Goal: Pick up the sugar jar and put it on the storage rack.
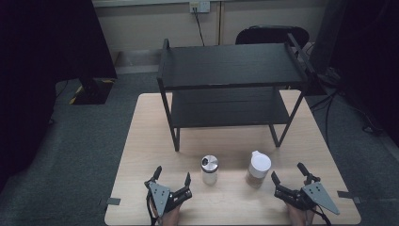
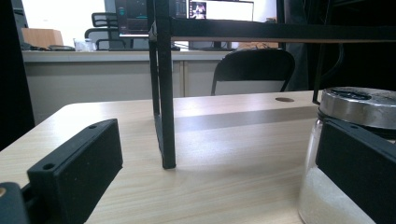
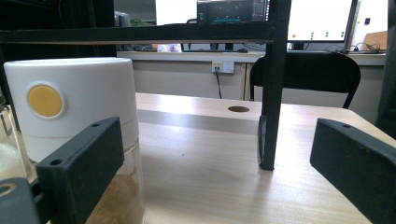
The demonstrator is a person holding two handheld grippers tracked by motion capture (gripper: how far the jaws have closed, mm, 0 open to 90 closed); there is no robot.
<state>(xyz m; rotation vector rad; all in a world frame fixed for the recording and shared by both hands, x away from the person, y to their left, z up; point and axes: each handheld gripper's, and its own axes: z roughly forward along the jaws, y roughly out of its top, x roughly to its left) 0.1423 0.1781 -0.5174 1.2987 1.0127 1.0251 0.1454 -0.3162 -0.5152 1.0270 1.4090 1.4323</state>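
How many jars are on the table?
2. The jar with the silver lid stands by the left gripper; the jar with the white lid stands by the right gripper.

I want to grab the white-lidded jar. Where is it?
In the high view, the white-lidded jar stands near the table's front edge, right of the metal-lidded jar and just left of the right gripper.

My left hand-held gripper [image 1: 172,178] sits low at the near edge of the table [image 1: 141,141], jaws spread wide and pointing forward, nothing between them. My right hand-held gripper [image 1: 288,172] rests at the same edge, well apart from the left, jaws likewise wide and empty. My hands grip both from below.
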